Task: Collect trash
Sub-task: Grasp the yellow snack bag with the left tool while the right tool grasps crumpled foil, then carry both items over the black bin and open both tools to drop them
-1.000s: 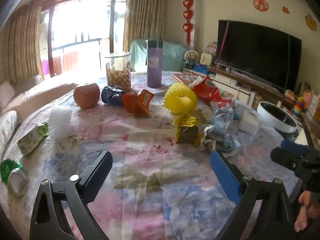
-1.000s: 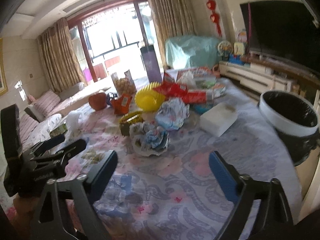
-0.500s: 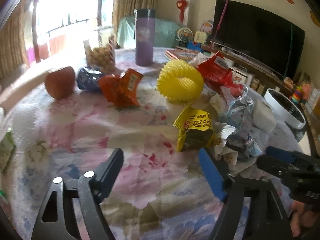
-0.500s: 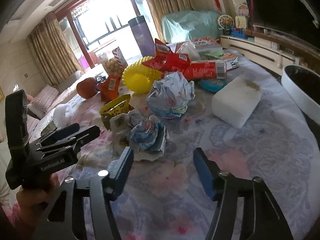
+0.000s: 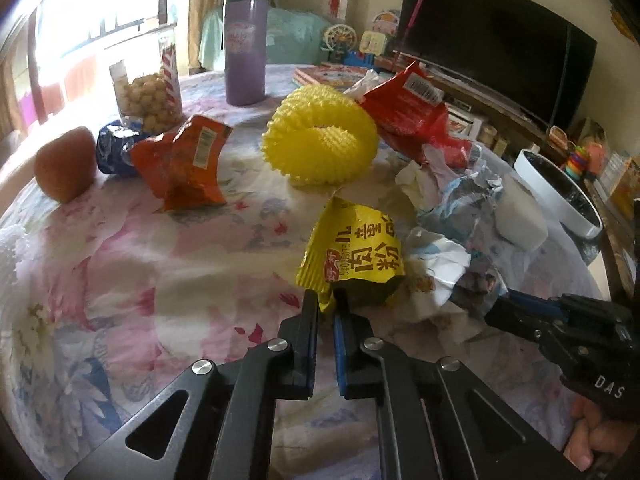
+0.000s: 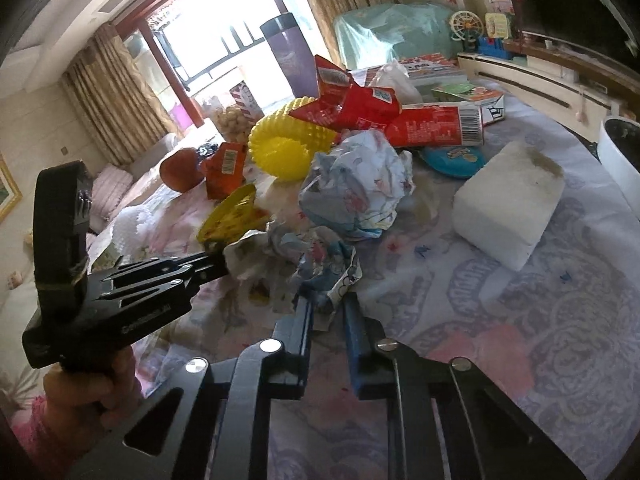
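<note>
Floral cloth covers the worktop (image 5: 120, 272) ahead of me, and the litter lies in one loose heap across its middle, so each hand can take a different piece without crossing the other. My left hand-held gripper (image 5: 326, 312) is nearly closed, its fingers pinching the near bottom corner of the yellow wrapper (image 5: 356, 248), which stands crumpled just ahead of the tips; a corner is the only thin, flat part to catch. My right hand-held gripper (image 6: 327, 308) is narrowed on a paper flap at the near edge of the crumpled paper wad (image 6: 316, 256), touching it on both sides. Beyond that wad sit a bigger paper ball (image 6: 360, 184) and a white foam block (image 6: 512, 208). Far off to the right of my right hand-held gripper stands the white bin (image 6: 620, 160), lined in black, where I judge both pieces should go. Thin edge grips could slip on the lift.
</note>
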